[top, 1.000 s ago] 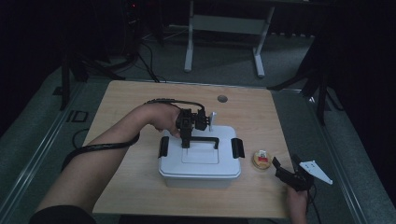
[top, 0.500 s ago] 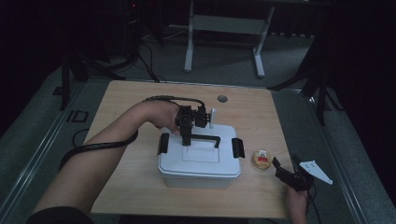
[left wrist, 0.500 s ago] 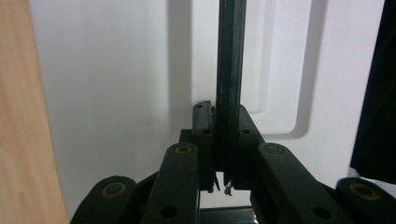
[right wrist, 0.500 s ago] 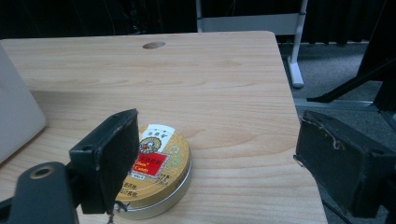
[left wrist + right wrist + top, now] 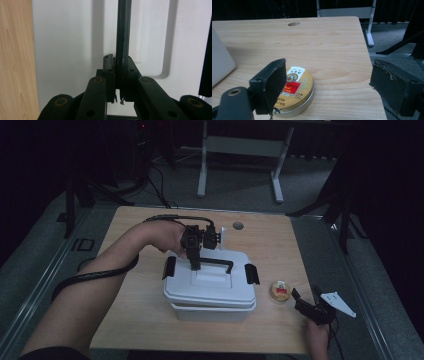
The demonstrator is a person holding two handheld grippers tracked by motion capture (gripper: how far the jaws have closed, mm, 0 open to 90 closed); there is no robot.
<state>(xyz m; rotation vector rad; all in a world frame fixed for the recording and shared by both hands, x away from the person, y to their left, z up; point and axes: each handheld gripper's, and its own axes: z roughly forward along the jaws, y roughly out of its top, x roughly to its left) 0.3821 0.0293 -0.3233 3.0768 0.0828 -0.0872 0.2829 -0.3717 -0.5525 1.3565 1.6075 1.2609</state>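
A white lidded storage box point(image 5: 210, 292) stands mid-table, with a black carry handle point(image 5: 220, 264) on its lid. My left gripper point(image 5: 195, 264) points down at the handle's left part and is shut on it. In the left gripper view the jaws point(image 5: 119, 72) clamp the thin black handle bar point(image 5: 124, 30) over the white lid point(image 5: 70, 37). A small round gold tin point(image 5: 281, 290) with a red label lies right of the box. My right gripper point(image 5: 301, 301) rests low at the table's front right, open. In the right gripper view the tin point(image 5: 297, 86) lies by the left jaw.
Black latches point(image 5: 169, 267) point(image 5: 251, 273) sit on the box's two ends. A small white upright object point(image 5: 223, 236) stands behind the box. A round hole point(image 5: 238, 226) is in the wooden tabletop point(image 5: 130, 320) at the back. The table's right edge is close to the right gripper.
My left gripper has risen a little, still clamped on the handle. The right gripper has stayed in place.
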